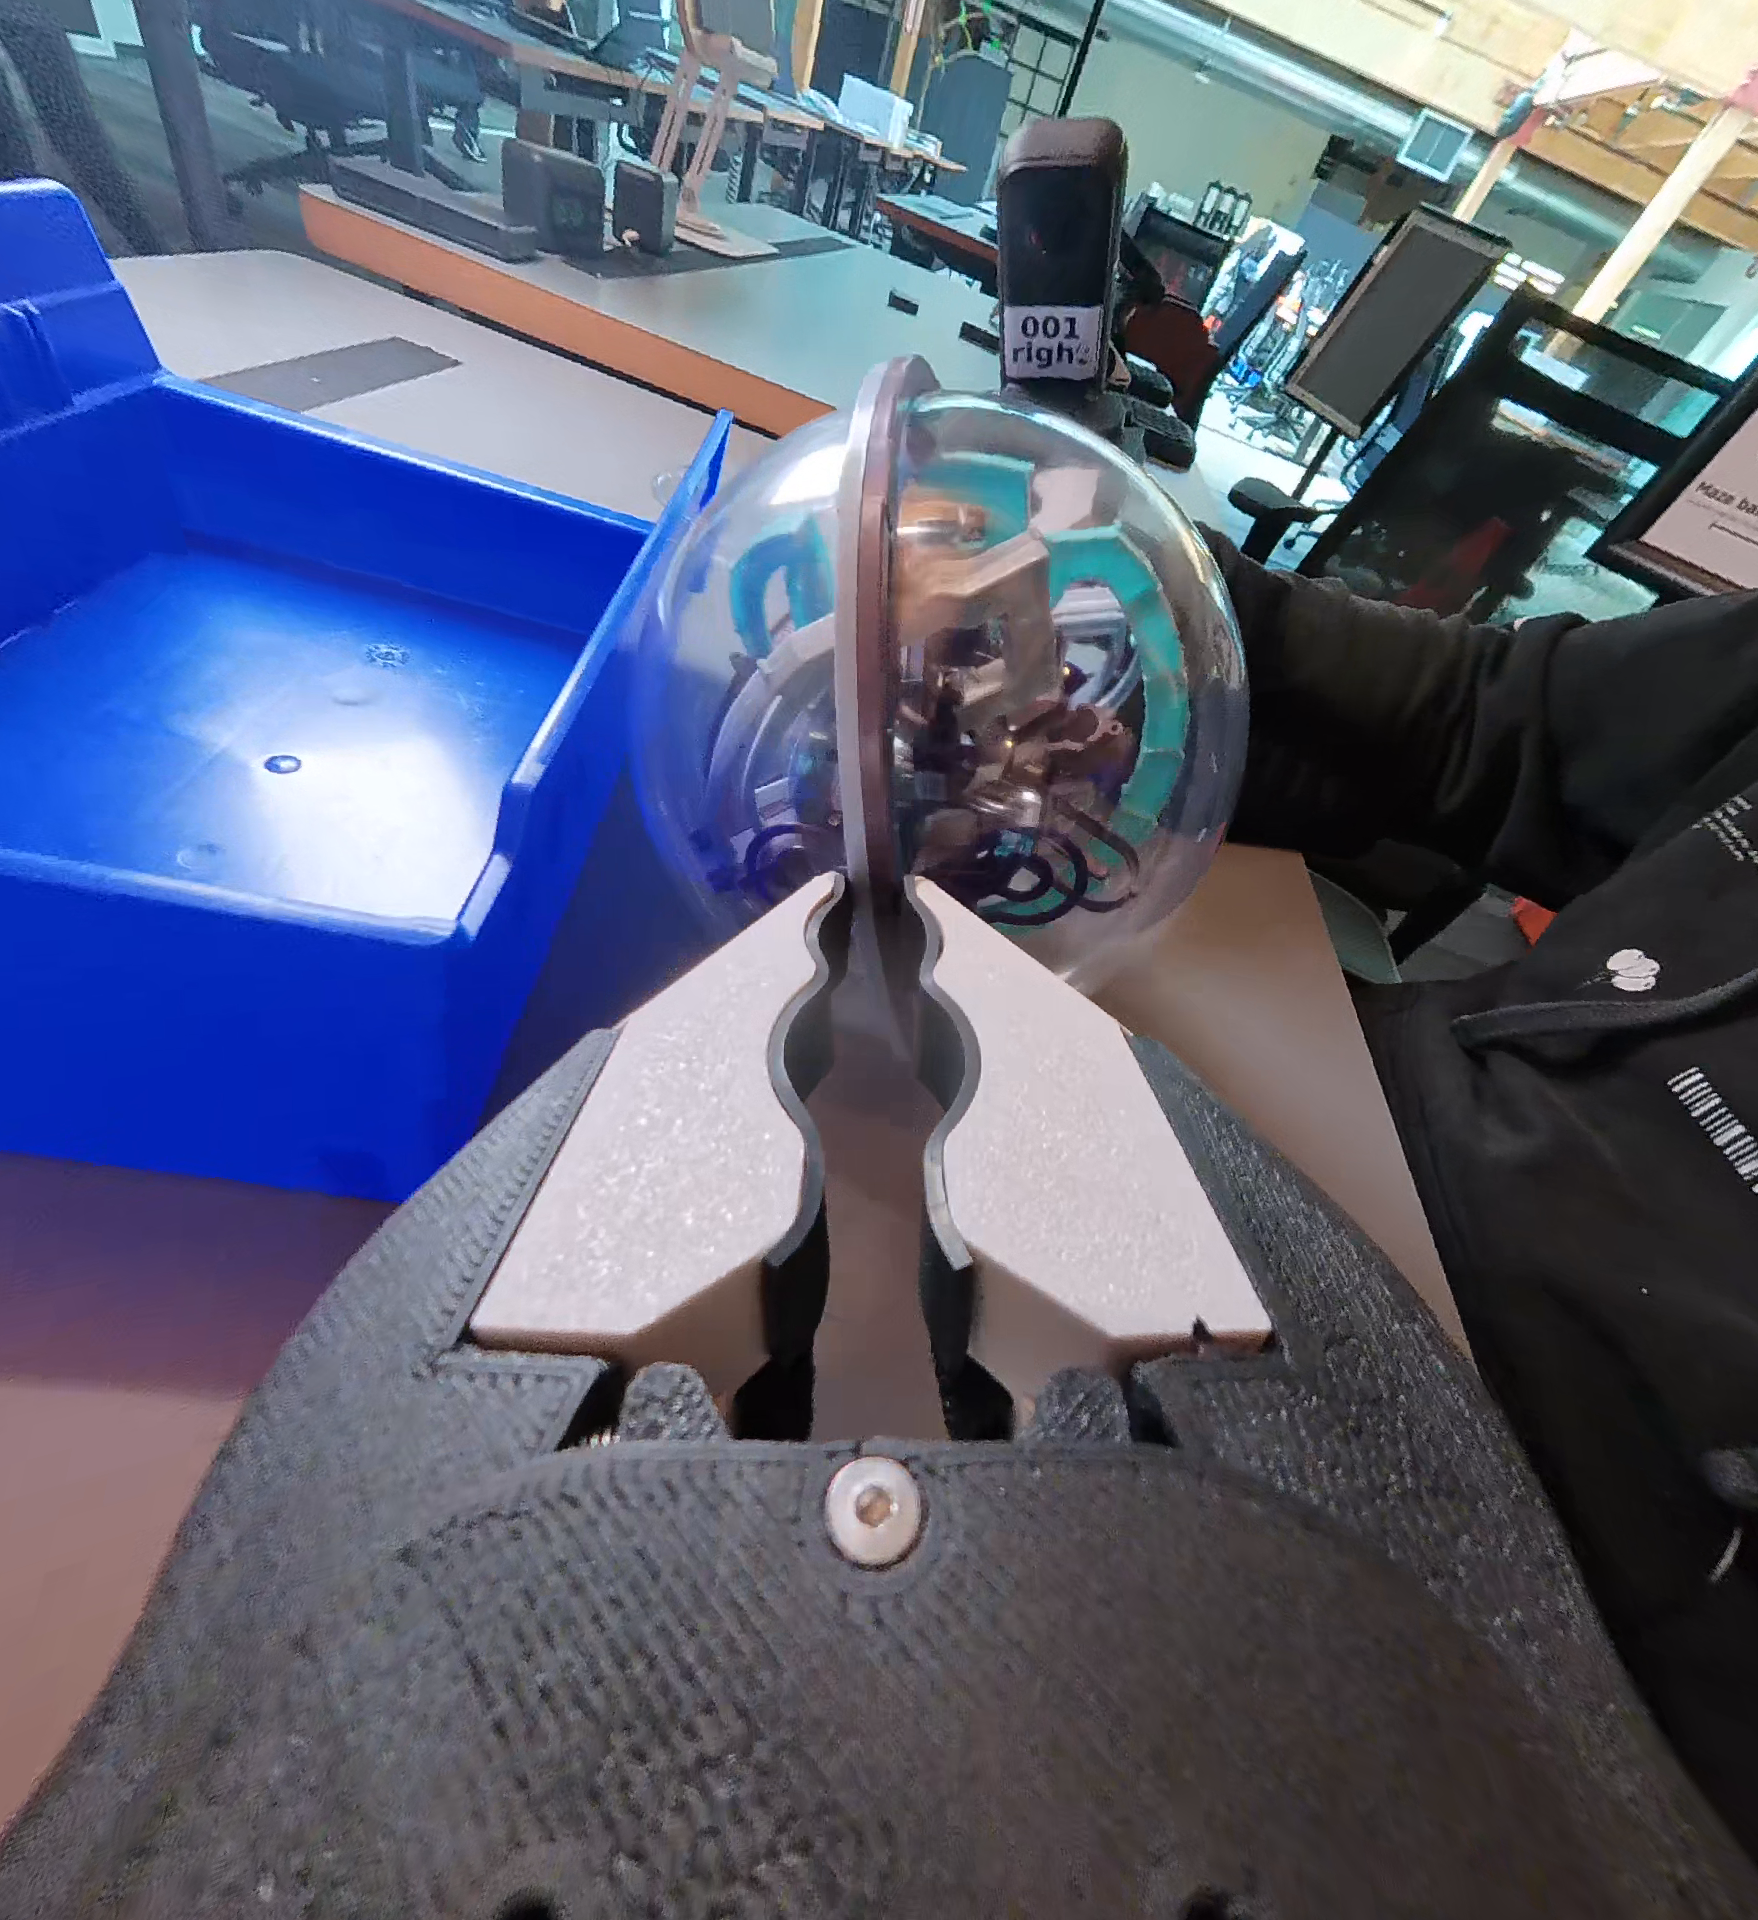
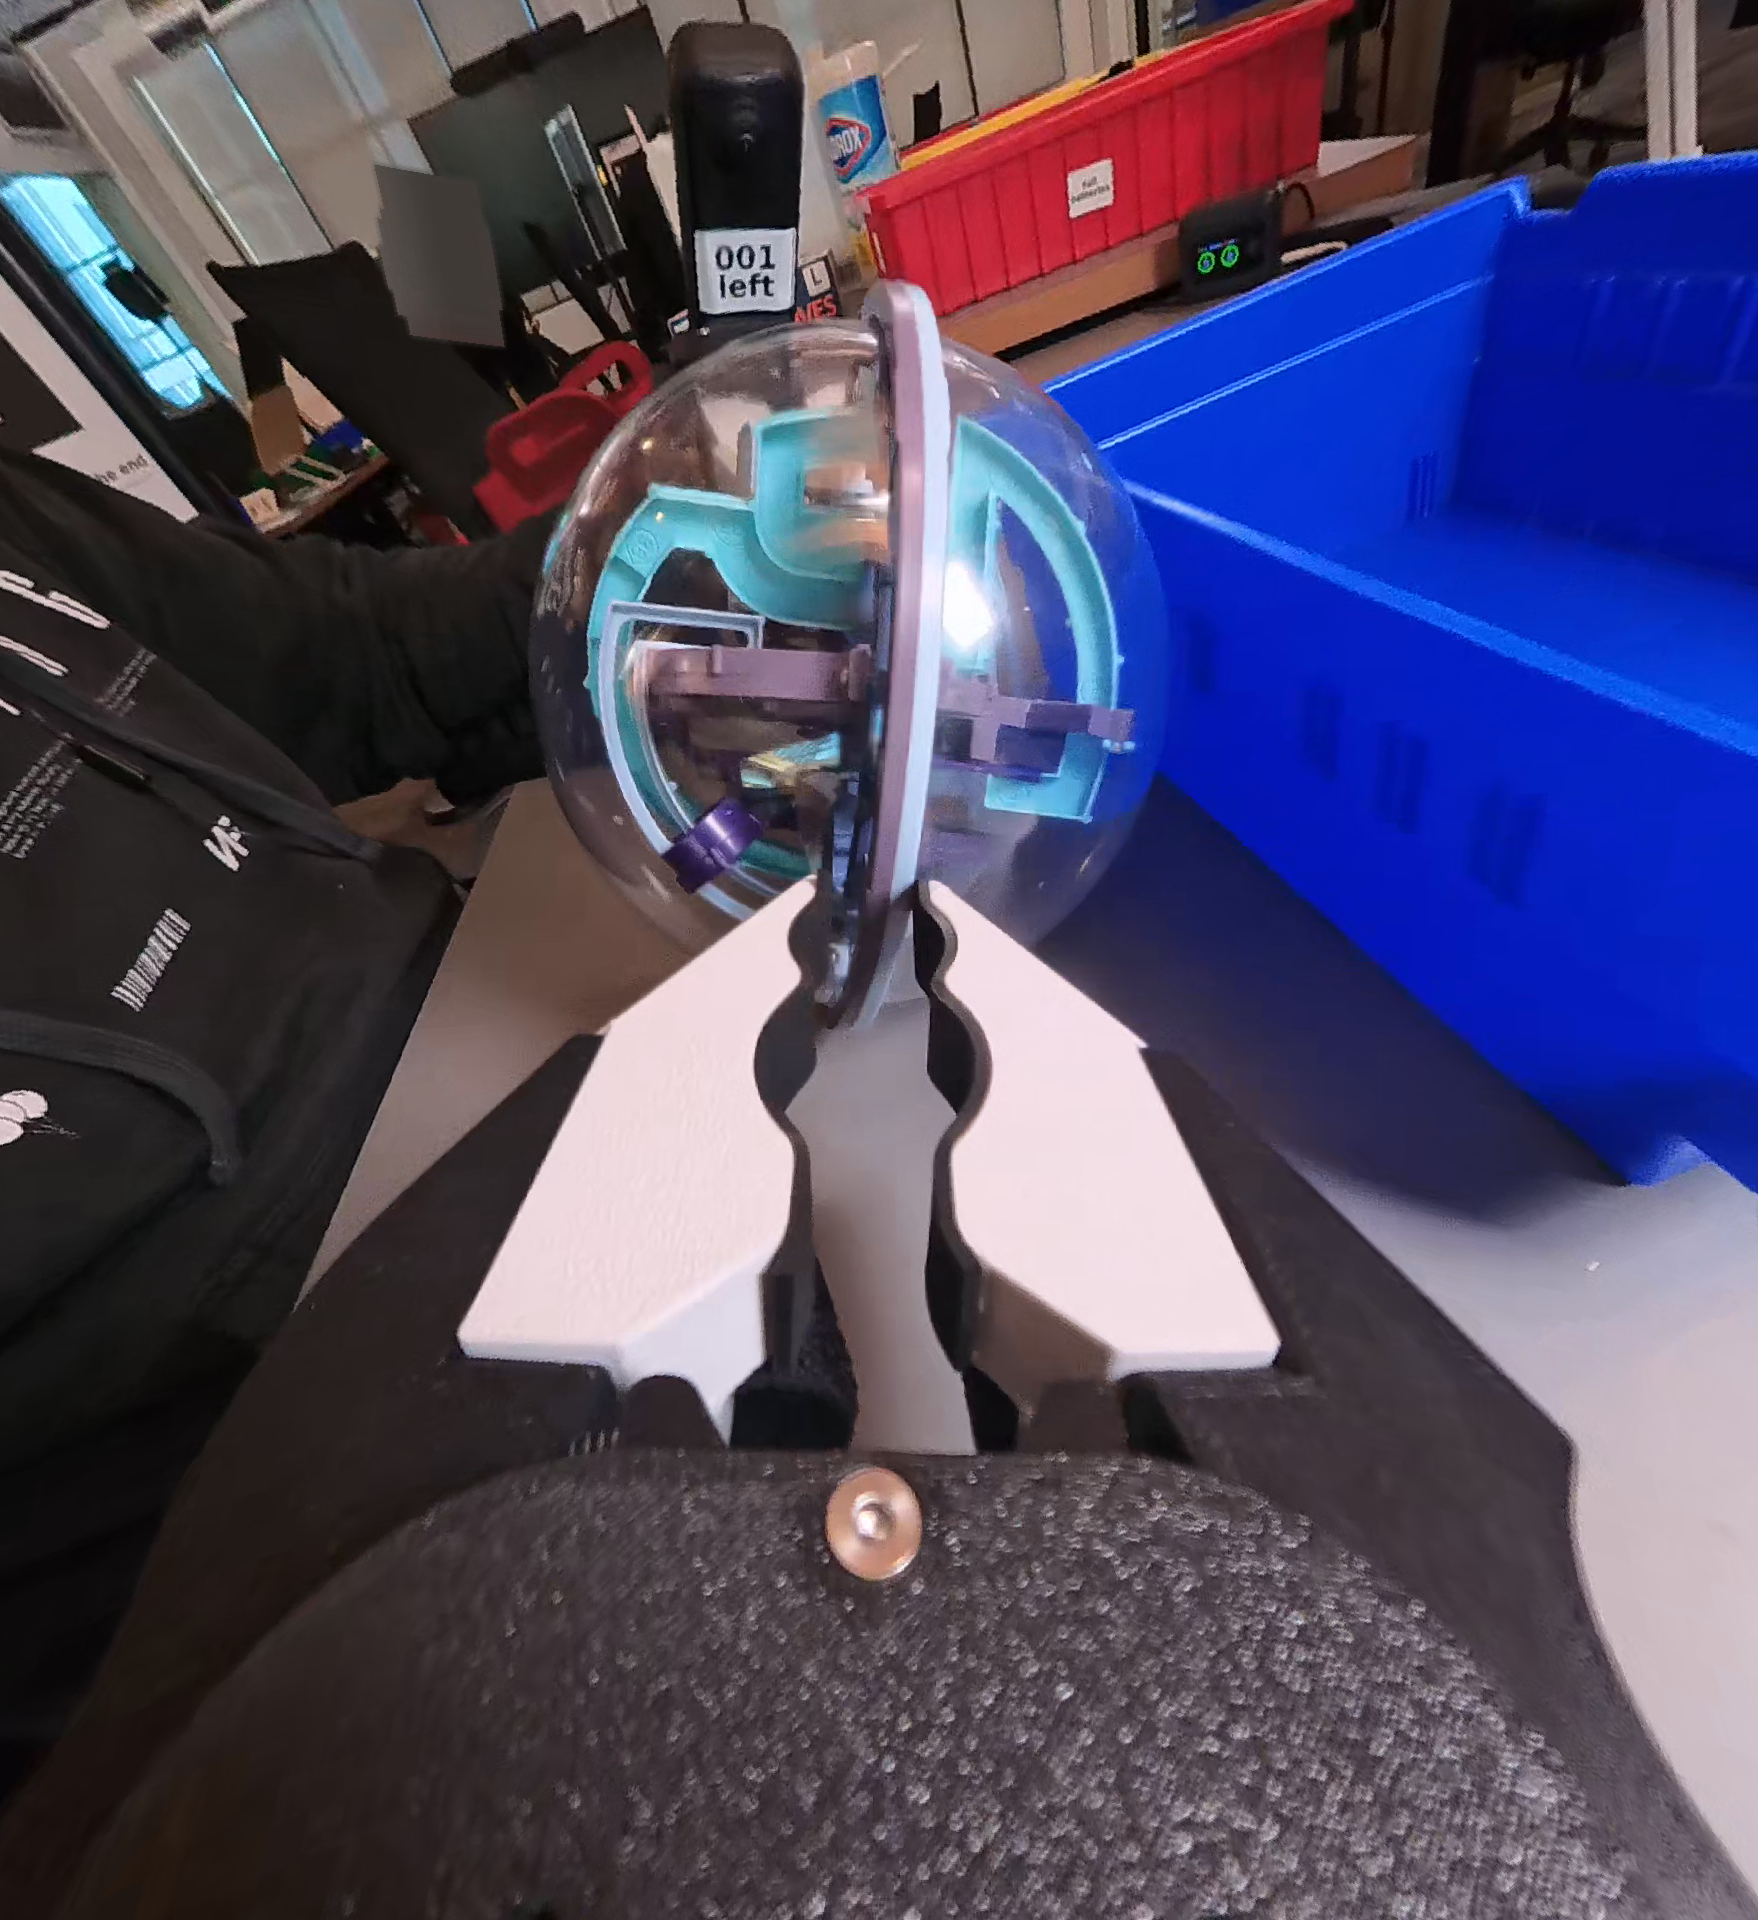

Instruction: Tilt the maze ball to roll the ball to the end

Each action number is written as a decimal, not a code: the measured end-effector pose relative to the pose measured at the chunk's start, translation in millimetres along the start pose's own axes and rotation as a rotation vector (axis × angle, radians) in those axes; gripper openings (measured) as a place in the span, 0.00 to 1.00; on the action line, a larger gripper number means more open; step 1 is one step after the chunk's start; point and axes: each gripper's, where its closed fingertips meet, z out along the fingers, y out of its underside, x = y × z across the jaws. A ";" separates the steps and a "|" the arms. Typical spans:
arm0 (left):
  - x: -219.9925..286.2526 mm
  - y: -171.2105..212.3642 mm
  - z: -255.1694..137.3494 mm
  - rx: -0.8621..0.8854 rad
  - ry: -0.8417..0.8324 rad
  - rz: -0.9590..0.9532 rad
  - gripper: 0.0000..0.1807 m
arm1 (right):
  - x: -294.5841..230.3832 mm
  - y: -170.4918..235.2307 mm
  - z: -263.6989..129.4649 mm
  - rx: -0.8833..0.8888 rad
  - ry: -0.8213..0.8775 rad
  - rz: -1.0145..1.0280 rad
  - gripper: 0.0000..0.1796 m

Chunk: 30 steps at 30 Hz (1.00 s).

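Left wrist view shows the left gripper [image 1: 877, 894] closed down on the thin grey rim [image 1: 859, 665] that circles the maze ball [image 1: 942, 675], its two pale fingers [image 1: 677, 1122] pinching that flange with only the rim's thickness between the tips. Held this way the clear sphere sits lifted above the tan table [image 1: 1259, 997], with the rim standing nearly upright; teal and purple tracks show inside it, though the small ball within cannot be made out. Just left of the sphere is a blue bin [image 1: 231, 727], its near corner close to the globe but apart from it. Beyond the sphere the right gripper [image 1: 1057, 270] shows only as a dark upright body with a white sticker — a black sleeve [image 1: 1426, 707] reaches toward it from the right. Right wrist view gives the opposite side: the right gripper [image 2: 862, 899] also grips the same rim [image 2: 911, 623] of the maze ball [image 2: 844, 644], fingertips narrowed onto the flange, white fingers [image 2: 667, 1143] otherwise bare. From here the blue bin [image 2: 1477, 644] lies to the right on the table [image 2: 1633, 1403], a red crate [image 2: 1093, 166] stands farther back, and the left gripper [image 2: 740, 177] rises behind the globe.
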 end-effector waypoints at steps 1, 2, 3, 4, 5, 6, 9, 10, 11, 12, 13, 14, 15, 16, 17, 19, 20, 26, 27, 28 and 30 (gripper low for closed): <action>0.5 0.3 -0.9 0.005 0.007 -0.012 0.04 | -0.7 2.3 1.0 -0.010 -0.005 0.001 0.06; 1.4 1.4 -1.7 0.005 0.018 -0.027 0.04 | -1.0 4.4 1.9 -0.020 -0.006 0.000 0.04; 2.5 3.5 -2.4 -0.006 0.031 -0.038 0.05 | -1.9 5.5 2.7 -0.026 -0.010 -0.002 0.04; 2.9 6.2 -3.3 -0.022 0.037 -0.046 0.07 | -3.6 6.2 3.3 -0.029 -0.018 -0.004 0.04; 2.9 9.1 -4.1 -0.038 0.041 -0.050 0.10 | -5.0 6.7 3.8 -0.031 -0.025 -0.004 0.04; 4.5 12.5 -4.8 -0.055 0.053 -0.053 0.12 | -6.0 6.8 4.5 -0.031 -0.029 -0.005 0.04; 10.3 24.7 -3.4 -0.112 0.094 -0.056 0.13 | -6.6 8.1 6.0 -0.040 -0.030 -0.009 0.04; 11.7 30.3 -1.9 -0.140 0.103 -0.050 0.13 | -6.8 8.9 6.2 -0.043 -0.031 -0.011 0.04; 12.3 35.9 0.2 -0.168 0.105 -0.040 0.13 | -7.1 9.6 6.4 -0.046 -0.031 -0.013 0.04; 12.3 41.4 2.7 -0.196 0.100 -0.024 0.12 | -6.8 10.4 6.5 -0.050 -0.027 -0.017 0.04; 12.4 46.2 5.5 -0.221 0.095 -0.005 0.11 | -6.3 11.3 6.6 -0.054 -0.020 -0.024 0.04; 11.9 50.5 8.4 -0.242 0.084 0.013 0.10 | -6.0 12.4 6.5 -0.060 -0.014 -0.031 0.04; 11.6 53.8 11.2 -0.257 0.074 0.029 0.09 | -5.4 13.3 6.2 -0.064 -0.007 -0.036 0.04; 11.2 56.2 13.8 -0.267 0.065 0.040 0.07 | -4.7 13.7 5.6 -0.064 -0.001 -0.037 0.04; 11.5 57.7 16.0 -0.270 0.062 0.048 0.07 | -4.1 13.2 4.7 -0.058 0.003 -0.036 0.04; 10.4 57.4 18.6 -0.263 0.048 0.054 0.07 | -2.7 11.9 2.7 -0.047 0.014 -0.040 0.04; 9.6 56.4 19.3 -0.258 0.039 0.062 0.07 | -2.2 11.5 2.1 -0.044 0.021 -0.047 0.04; 8.1 47.2 17.8 -0.223 -0.004 0.120 0.04 | -1.0 11.8 1.0 -0.045 0.040 -0.066 0.04; 9.9 45.4 16.7 -0.217 0.003 0.119 0.04 | -1.6 10.9 1.0 -0.040 0.039 -0.067 0.04; 11.0 42.0 15.4 -0.200 0.005 0.122 0.04 | -2.6 9.2 0.8 -0.031 0.036 -0.068 0.04; 13.6 31.0 11.5 -0.148 0.007 0.134 0.04 | -4.7 6.0 0.9 -0.018 0.034 -0.075 0.04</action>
